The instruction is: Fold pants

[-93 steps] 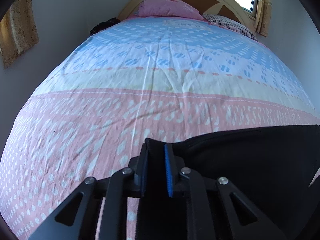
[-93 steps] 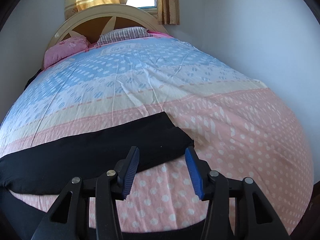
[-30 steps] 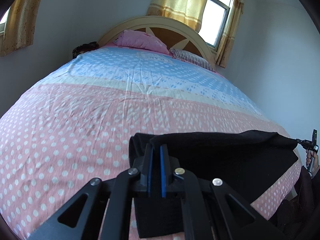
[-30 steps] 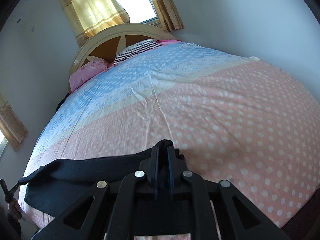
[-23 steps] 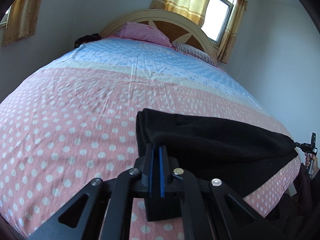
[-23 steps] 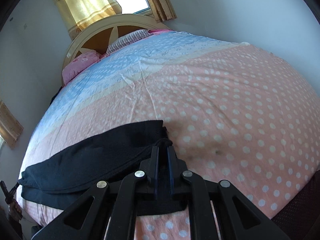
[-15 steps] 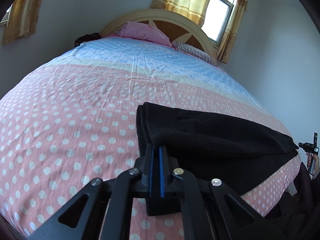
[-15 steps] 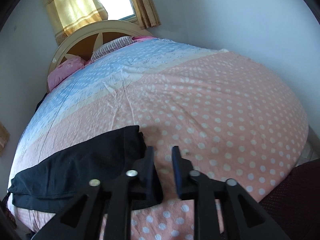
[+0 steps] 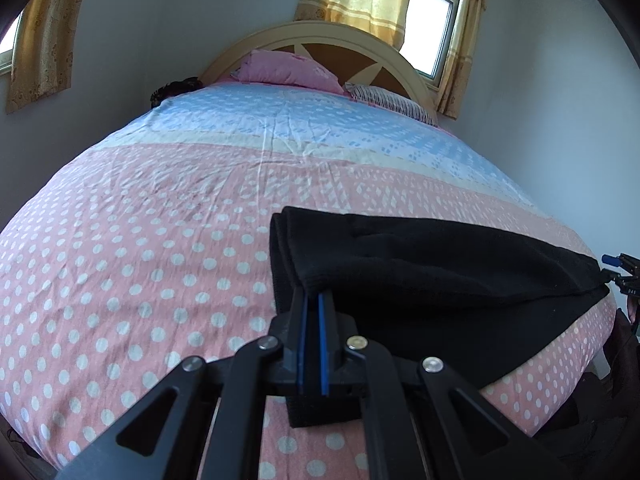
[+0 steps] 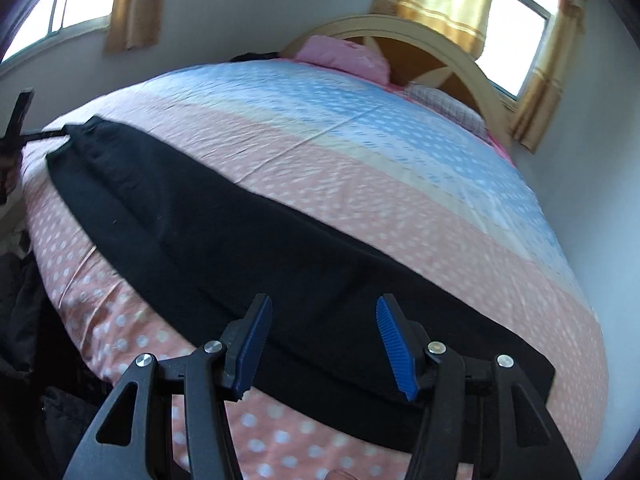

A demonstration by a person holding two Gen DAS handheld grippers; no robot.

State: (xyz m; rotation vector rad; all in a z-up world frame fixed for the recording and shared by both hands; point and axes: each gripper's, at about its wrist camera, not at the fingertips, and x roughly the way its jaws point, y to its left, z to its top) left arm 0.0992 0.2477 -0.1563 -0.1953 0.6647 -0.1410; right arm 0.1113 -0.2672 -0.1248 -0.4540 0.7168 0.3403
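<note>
Pants (image 10: 224, 232) are lying folded lengthwise along the bed's (image 9: 120, 240) foot edge; left gripper (image 9: 313, 300) is pinching one end, right gripper (image 10: 324, 336) is hovering wide open; cross-folds are remaining.

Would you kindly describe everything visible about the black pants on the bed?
The black fabric pants look soft, matte and plain. They lie flat as a long band across the pink polka-dotted end of the bedspread, folded lengthwise into layers. The left gripper is shut on the edge of one end; the open right gripper hovers over the middle, its jaws wide apart.
</note>
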